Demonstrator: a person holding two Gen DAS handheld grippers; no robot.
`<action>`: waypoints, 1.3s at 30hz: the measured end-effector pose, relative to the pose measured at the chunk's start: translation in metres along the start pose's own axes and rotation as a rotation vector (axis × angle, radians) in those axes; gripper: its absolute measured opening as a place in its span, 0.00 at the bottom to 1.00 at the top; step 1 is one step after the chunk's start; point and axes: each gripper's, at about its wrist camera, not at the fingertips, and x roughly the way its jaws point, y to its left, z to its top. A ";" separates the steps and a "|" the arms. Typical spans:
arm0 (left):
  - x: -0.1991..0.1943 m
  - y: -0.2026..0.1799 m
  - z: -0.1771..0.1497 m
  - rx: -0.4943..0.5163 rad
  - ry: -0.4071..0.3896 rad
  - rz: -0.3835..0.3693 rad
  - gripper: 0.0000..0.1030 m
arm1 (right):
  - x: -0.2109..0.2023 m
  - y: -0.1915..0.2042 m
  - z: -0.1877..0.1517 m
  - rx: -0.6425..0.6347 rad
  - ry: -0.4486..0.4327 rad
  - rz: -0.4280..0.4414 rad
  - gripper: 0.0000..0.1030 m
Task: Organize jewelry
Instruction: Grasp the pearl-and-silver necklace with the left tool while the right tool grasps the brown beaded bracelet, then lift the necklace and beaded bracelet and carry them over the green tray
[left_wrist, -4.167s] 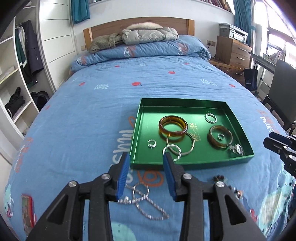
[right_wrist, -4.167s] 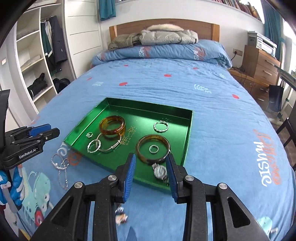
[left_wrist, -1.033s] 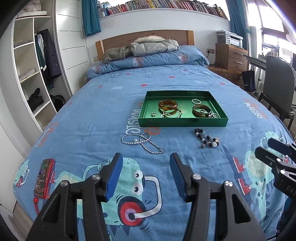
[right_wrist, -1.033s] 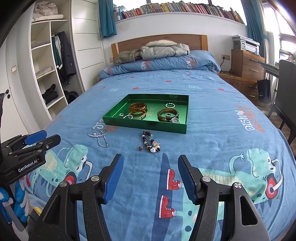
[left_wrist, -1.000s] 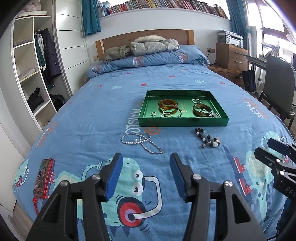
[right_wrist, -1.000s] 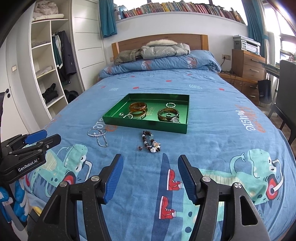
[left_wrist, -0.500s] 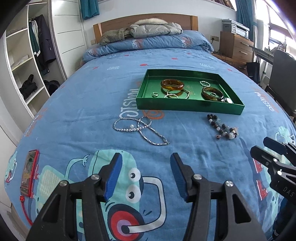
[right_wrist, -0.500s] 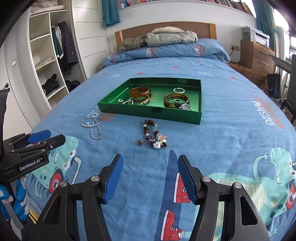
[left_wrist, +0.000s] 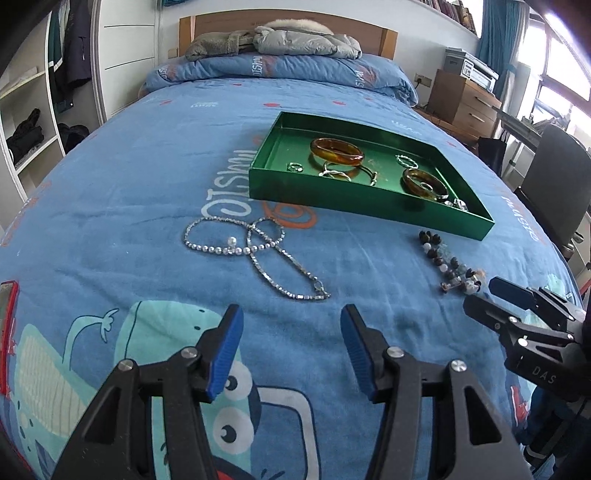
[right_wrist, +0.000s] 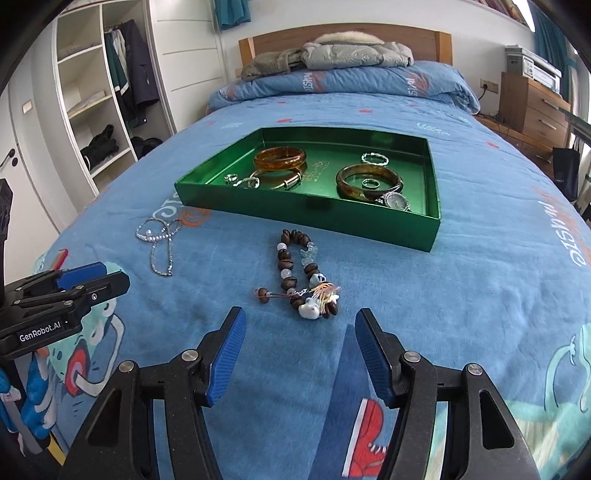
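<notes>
Both our grippers, left (left_wrist: 288, 347) and right (right_wrist: 300, 350), hover spread apart over the bed (left_wrist: 110, 184). We see bangles (right_wrist: 279, 158), rings and a watch (right_wrist: 395, 200) in the tray (right_wrist: 306, 208); chains (left_wrist: 255, 247) and beads (right_wrist: 299, 277) lie outside it, a red thing (left_wrist: 7, 332) cut off.

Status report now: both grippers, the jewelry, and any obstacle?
Left gripper open, empty. Right gripper open, empty. Silver necklace and bead bracelet lie on the bed, outside the green tray. Nothing in the way.
</notes>
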 end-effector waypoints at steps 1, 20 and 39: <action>0.005 0.000 0.002 -0.003 0.007 0.003 0.51 | 0.004 0.000 0.001 -0.002 0.007 0.001 0.59; 0.056 -0.008 0.021 0.055 -0.001 0.114 0.14 | 0.038 -0.001 0.020 -0.092 0.028 0.034 0.31; -0.044 -0.028 -0.016 0.069 -0.029 -0.040 0.02 | -0.038 0.015 -0.014 0.008 -0.004 0.093 0.18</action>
